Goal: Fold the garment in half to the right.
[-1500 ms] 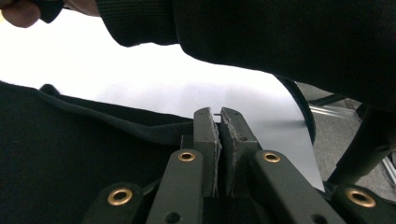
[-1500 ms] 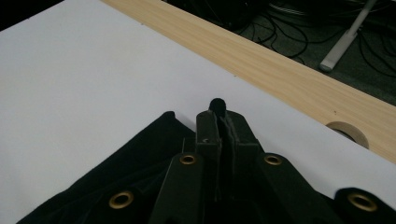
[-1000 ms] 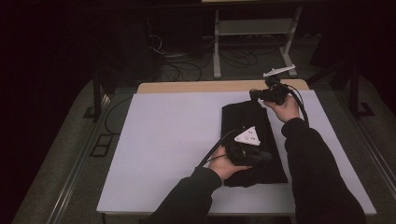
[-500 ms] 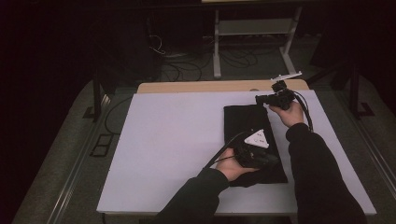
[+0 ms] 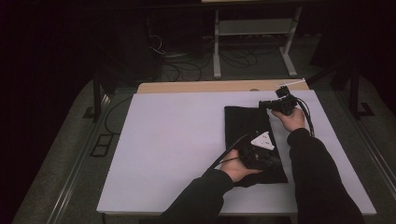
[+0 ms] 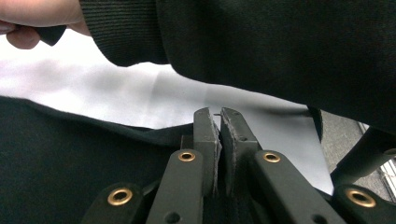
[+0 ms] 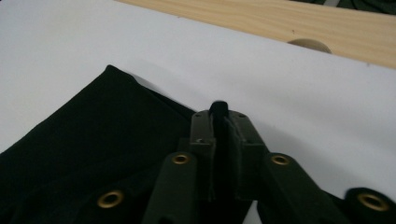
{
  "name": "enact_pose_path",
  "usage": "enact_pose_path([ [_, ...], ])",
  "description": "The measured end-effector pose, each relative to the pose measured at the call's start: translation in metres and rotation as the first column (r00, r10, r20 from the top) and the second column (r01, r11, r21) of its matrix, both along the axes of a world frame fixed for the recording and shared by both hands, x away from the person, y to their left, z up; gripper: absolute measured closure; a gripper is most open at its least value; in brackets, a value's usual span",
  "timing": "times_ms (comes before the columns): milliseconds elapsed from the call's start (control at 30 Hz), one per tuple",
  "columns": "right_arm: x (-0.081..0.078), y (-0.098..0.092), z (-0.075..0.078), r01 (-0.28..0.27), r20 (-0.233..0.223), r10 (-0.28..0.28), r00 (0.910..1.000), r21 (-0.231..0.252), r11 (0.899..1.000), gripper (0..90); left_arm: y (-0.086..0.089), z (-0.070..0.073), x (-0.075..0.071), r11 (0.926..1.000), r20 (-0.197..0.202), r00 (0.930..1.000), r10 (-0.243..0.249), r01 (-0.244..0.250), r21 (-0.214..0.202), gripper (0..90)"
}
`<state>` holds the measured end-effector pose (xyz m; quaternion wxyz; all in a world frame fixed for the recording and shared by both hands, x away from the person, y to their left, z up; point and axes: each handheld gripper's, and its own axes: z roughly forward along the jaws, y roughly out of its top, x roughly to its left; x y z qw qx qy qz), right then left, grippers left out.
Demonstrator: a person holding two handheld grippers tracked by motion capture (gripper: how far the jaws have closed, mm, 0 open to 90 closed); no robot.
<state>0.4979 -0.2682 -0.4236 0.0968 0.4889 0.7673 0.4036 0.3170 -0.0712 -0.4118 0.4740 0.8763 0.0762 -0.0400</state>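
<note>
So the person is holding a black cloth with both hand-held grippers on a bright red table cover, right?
Not quite: the table cover is white, not red, as the high view shows. The rest holds: the black cloth lies on it, the right hand-held gripper has a fold of it between its jaws, which have just been opening, and the left hand-held gripper pinches its edge.

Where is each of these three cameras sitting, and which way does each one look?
High view: above the table's near side, looking forward and down; both forearms and both grippers show.
Left gripper view: rides the left gripper, facing the black cloth's edge; a sleeve overhead.
Right gripper view: rides the right gripper, fingers pinching a cloth fold.
All share the cloth.
</note>
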Motion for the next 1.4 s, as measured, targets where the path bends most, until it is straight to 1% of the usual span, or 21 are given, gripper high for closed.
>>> enact_pose_path([
  [100,-0.003,-0.008,0.001,0.015,-0.012,-0.015,0.9998,0.016,1.000,69.7,-0.003,-0.001,0.000,1.0000,-0.002,1.0000,0.003,-0.003,0.000,84.1],
  [233,-0.011,-0.018,0.004,0.042,0.005,-0.043,0.9991,0.014,0.999,56.3,-0.009,-0.001,-0.001,1.0000,-0.002,1.0000,0.002,-0.002,0.000,84.3],
  [300,-0.015,-0.023,0.006,0.046,0.012,-0.046,0.9989,0.011,0.999,51.8,-0.013,-0.002,-0.001,0.9999,-0.002,0.9999,-0.011,0.011,0.013,84.6],
  [333,-0.017,-0.024,0.007,0.046,0.017,-0.046,0.9988,0.012,0.999,50.3,-0.015,-0.002,-0.002,0.9998,-0.002,1.0000,-0.009,0.009,0.015,84.7],
  [367,-0.019,-0.026,0.008,0.044,0.018,-0.044,0.9989,0.012,0.999,49.3,-0.017,-0.003,-0.002,0.9994,0.007,0.9998,-0.018,0.017,0.031,84.8],
  [400,-0.021,-0.027,0.009,0.041,0.025,-0.042,0.9988,0.010,0.999,48.2,-0.020,-0.004,-0.003,0.9993,0.006,0.9999,-0.015,0.015,0.033,84.9],
  [467,-0.026,-0.030,0.012,0.036,0.037,-0.036,0.9987,-0.001,0.999,47.4,-0.023,-0.005,-0.002,0.9988,0.000,0.9998,-0.018,0.018,0.046,84.9],
  [500,-0.028,-0.031,0.013,0.034,0.036,-0.034,0.9988,-0.002,0.999,46.7,-0.025,-0.006,-0.002,0.9985,0.006,0.9998,-0.018,0.018,0.051,84.9],
  [533,-0.030,-0.033,0.013,0.031,0.038,-0.031,0.9988,-0.001,1.000,45.9,-0.026,-0.007,-0.002,0.9983,-0.007,0.9999,-0.014,0.014,0.056,84.9],
  [733,-0.045,-0.044,0.017,0.023,0.049,-0.022,0.9985,-0.005,1.000,43.1,-0.035,-0.012,0.001,0.9950,-0.013,0.9997,-0.018,0.019,0.098,85.0],
  [800,-0.049,-0.047,0.018,0.024,0.050,-0.024,0.9985,-0.004,1.000,42.7,-0.038,-0.013,0.002,0.9932,-0.009,0.9997,-0.023,0.024,0.114,85.0],
  [867,-0.054,-0.051,0.019,0.025,0.055,-0.025,0.9981,-0.002,1.000,42.1,-0.041,-0.014,0.001,0.9914,-0.014,0.9997,-0.021,0.023,0.129,85.0],
  [1033,-0.065,-0.059,0.020,0.028,0.061,-0.028,0.9977,0.005,1.000,41.3,-0.046,-0.017,0.001,0.9882,-0.022,0.9995,-0.024,0.027,0.151,85.1],
  [1067,-0.067,-0.060,0.020,0.027,0.064,-0.027,0.9976,0.010,1.000,41.2,-0.047,-0.017,0.001,0.9868,-0.011,0.9996,-0.028,0.029,0.160,85.0],
  [1133,-0.072,-0.062,0.021,0.024,0.068,-0.025,0.9974,0.013,1.000,40.4,-0.048,-0.017,0.001,0.9844,-0.009,0.9995,-0.031,0.032,0.173,84.9],
  [1167,-0.073,-0.063,0.021,0.025,0.068,-0.025,0.9974,0.013,1.000,39.6,-0.048,-0.017,0.001,0.9838,-0.011,0.9994,-0.032,0.034,0.176,84.6],
  [1233,-0.077,-0.064,0.022,0.027,0.065,-0.028,0.9975,0.017,0.999,38.1,-0.047,-0.016,0.001,0.9854,-0.026,0.9993,-0.025,0.029,0.168,83.6],
  [1267,-0.079,-0.065,0.022,0.029,0.069,-0.030,0.9972,0.020,0.999,37.8,-0.047,-0.015,0.001,0.9853,-0.025,0.9994,-0.026,0.030,0.168,82.7],
  [1300,-0.080,-0.066,0.023,0.029,0.069,-0.031,0.9972,0.021,0.999,37.1,-0.046,-0.014,0.001,0.9865,-0.025,0.9994,-0.026,0.029,0.161,81.0],
  [1333,-0.082,-0.066,0.024,0.030,0.071,-0.031,0.9970,0.024,0.999,35.9,-0.046,-0.012,0.001,0.9883,-0.037,0.9990,-0.023,0.028,0.150,79.3],
  [1400,-0.085,-0.067,0.025,0.034,0.075,-0.036,0.9966,0.030,0.999,33.3,-0.045,-0.009,0.001,0.9903,-0.064,0.9980,-0.004,0.013,0.139,72.1],
])
